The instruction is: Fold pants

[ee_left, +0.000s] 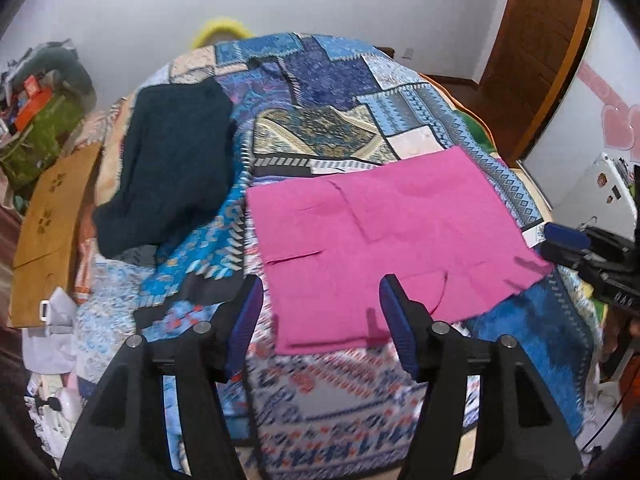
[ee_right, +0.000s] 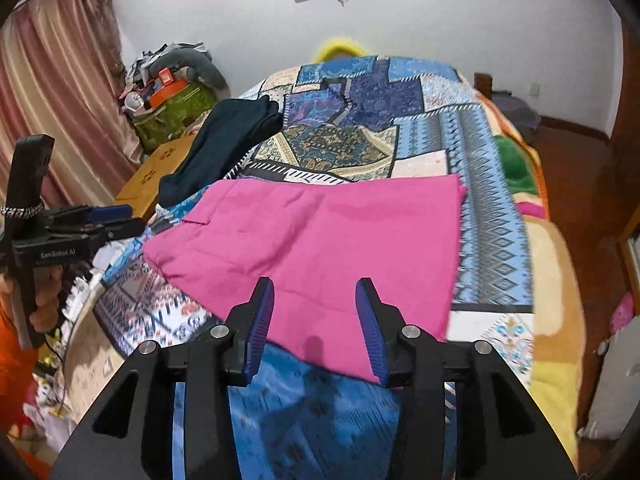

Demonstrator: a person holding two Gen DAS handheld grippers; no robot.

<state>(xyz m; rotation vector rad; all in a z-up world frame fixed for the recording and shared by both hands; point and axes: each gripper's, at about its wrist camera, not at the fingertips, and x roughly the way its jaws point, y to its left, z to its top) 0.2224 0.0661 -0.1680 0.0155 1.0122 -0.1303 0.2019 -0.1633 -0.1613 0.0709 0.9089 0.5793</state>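
Pink pants [ee_left: 384,240] lie folded flat on the patterned bedspread [ee_left: 332,392]; they also show in the right wrist view [ee_right: 332,248]. My left gripper [ee_left: 322,292] is open and empty, hovering just above the near left edge of the pants. My right gripper [ee_right: 316,296] is open and empty, hovering above the near right corner of the pants. The right gripper shows at the right edge of the left wrist view [ee_left: 576,248], and the left gripper shows at the left edge of the right wrist view [ee_right: 108,220].
A dark navy garment [ee_left: 172,164] lies on the bed left of the pants, also in the right wrist view [ee_right: 224,148]. A wooden cabinet [ee_left: 44,224] and a cluttered green box [ee_right: 172,112] stand beside the bed. A door [ee_left: 536,52] is at the far right.
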